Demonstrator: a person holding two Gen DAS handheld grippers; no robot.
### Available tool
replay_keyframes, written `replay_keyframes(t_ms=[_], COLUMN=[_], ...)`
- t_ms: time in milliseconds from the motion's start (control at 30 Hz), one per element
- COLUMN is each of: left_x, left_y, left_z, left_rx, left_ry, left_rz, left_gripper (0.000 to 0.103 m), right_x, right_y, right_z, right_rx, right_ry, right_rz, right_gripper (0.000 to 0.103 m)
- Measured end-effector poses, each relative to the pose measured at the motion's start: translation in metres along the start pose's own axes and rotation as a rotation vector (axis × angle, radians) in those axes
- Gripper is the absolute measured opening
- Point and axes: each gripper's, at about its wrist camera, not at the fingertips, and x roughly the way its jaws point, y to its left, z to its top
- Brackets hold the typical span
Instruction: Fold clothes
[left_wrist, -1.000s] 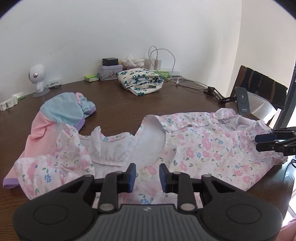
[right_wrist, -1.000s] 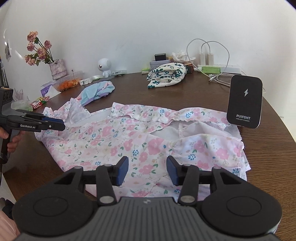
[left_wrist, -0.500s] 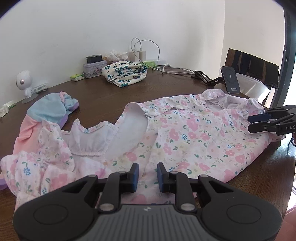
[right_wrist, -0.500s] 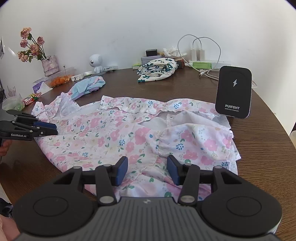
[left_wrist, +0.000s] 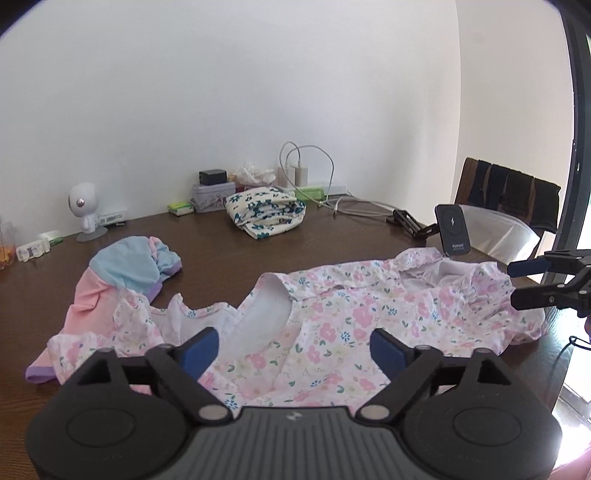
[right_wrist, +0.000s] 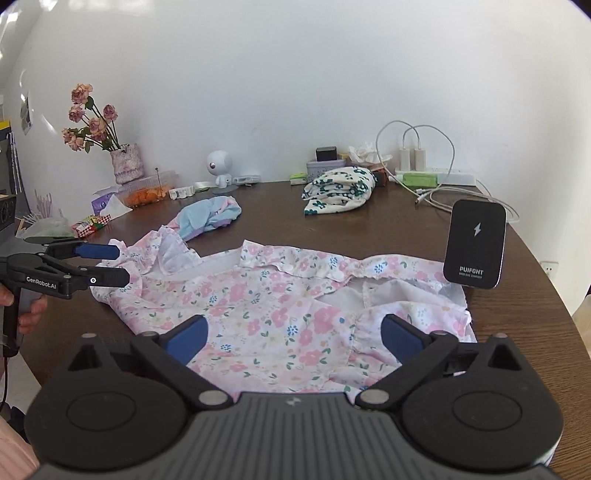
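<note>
A pink floral dress (left_wrist: 351, 314) (right_wrist: 277, 306) lies spread across the dark wooden table (left_wrist: 221, 258). My left gripper (left_wrist: 295, 350) hovers over the dress's near edge, open wide, with nothing between its blue pads. It also shows at the left of the right wrist view (right_wrist: 120, 265), by the ruffled sleeve. My right gripper (right_wrist: 294, 338) stands open wide above the other end of the dress, empty. In the left wrist view it appears at the far right (left_wrist: 517, 282), just off the sleeve ruffle.
A pink and blue garment (left_wrist: 122, 273) lies partly under the dress's left end. A folded cream and teal piece (left_wrist: 266, 216) sits at the back. A black charger stand (right_wrist: 474, 243) rises beside the dress. Cables, boxes, a white figurine (left_wrist: 85, 206) and a flower vase (right_wrist: 127, 164) line the wall.
Both grippers have opened from a narrow gap to wide open. The left view has pulled back and tilted up a little. The dress lies much as before.
</note>
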Motion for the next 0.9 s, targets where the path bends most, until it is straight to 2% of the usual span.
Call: replay_keyframes(t_ms=[100,267,367,500,567,700,800,900], left_x=[-0.016,-0.032,-0.036,-0.025,-0.009,0.049,0.1,0.146], left_y=[-0.011,-0.022,-0.021,-0.012,-0.007,0.003,-0.001,-0.009], left_z=[-0.004,-0.014,-0.006,0.03,0.054,0.099,0.117,0.121], left_rx=[-0.015,-0.055,-0.026,0.092,0.149,0.233,0.328,0.443], left_ry=[-0.025,-0.025,-0.018,0.001,0.031,0.15,0.25,0.342], left_rz=[0.001,-0.02,-0.022,-0.01,-0.018,-0.068,-0.089,-0.137], left_gripper=[0.103,0.103,0.103,0.103,0.103,0.099,0.089,0.084], right_x=[-0.01,-0.018,-0.021,-0.015,0.002,0.057,0.107,0.145], right_y=[0.005,0.003,-0.005,-0.024,-0.033,-0.053,-0.062,-0.07], right_z=[0.0,-0.004,0.004,0.048,0.075,0.116,0.128,0.129], right_rx=[0.006,0.038,0.04,-0.068,-0.144,-0.288,-0.382,-0.44], right_ry=[-0.016,-0.012,-0.01,0.019,0.082,0.254,0.405,0.532], right_rz=[0.02,0.049,0.09,0.159,0.16,0.167,0.166,0.187], right_gripper=[0.103,0.103,0.103,0.103,0.103,0.103,0.103,0.102])
